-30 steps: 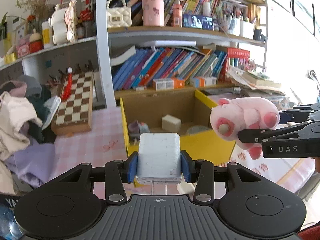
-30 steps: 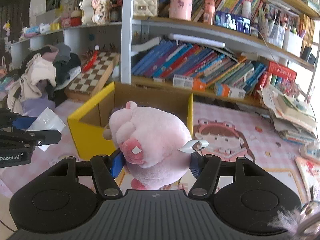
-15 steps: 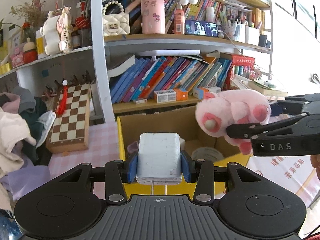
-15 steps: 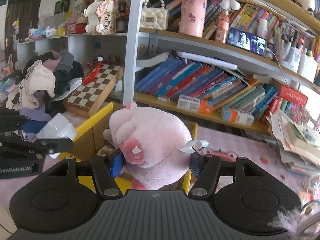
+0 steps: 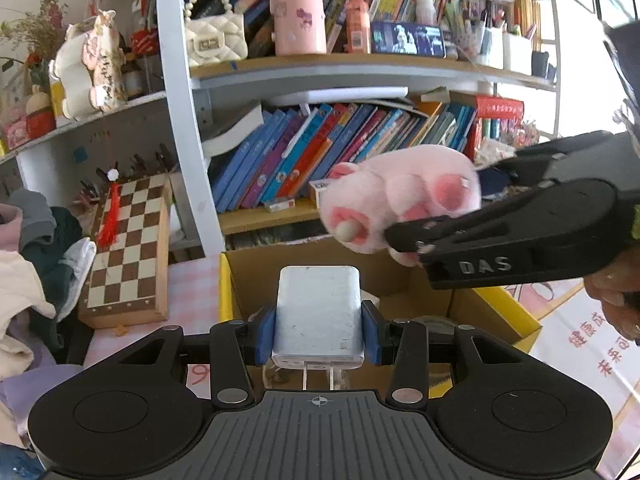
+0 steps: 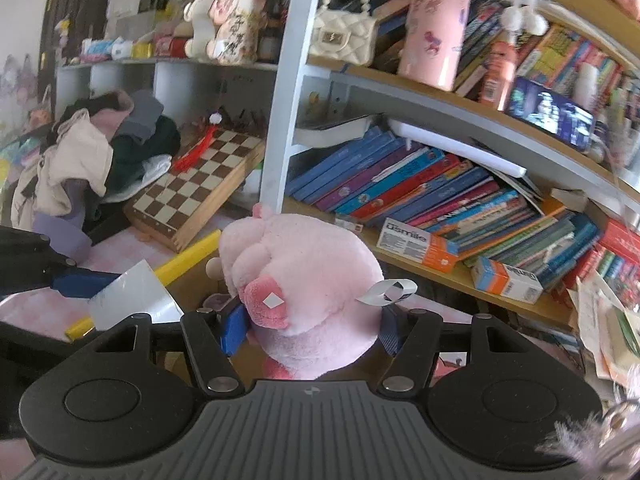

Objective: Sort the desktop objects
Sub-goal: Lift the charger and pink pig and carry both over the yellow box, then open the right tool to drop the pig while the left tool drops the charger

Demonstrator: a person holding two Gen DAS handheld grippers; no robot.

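Background: bookshelf, chessboard.
Left gripper: level, jaws clamping white charger above yellow box.
Right gripper: jaws gripping pink plush.
Hidden: box contents.

Bright daylight from right; fisheye-warped, blurred edges.

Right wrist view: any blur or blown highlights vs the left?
Right wrist view: shelf items toward the upper right smear with motion blur, pink plush stays sharp. Left wrist view: sharper overall, white charger crisp, window side at the right edge blown out; both show fisheye bending.
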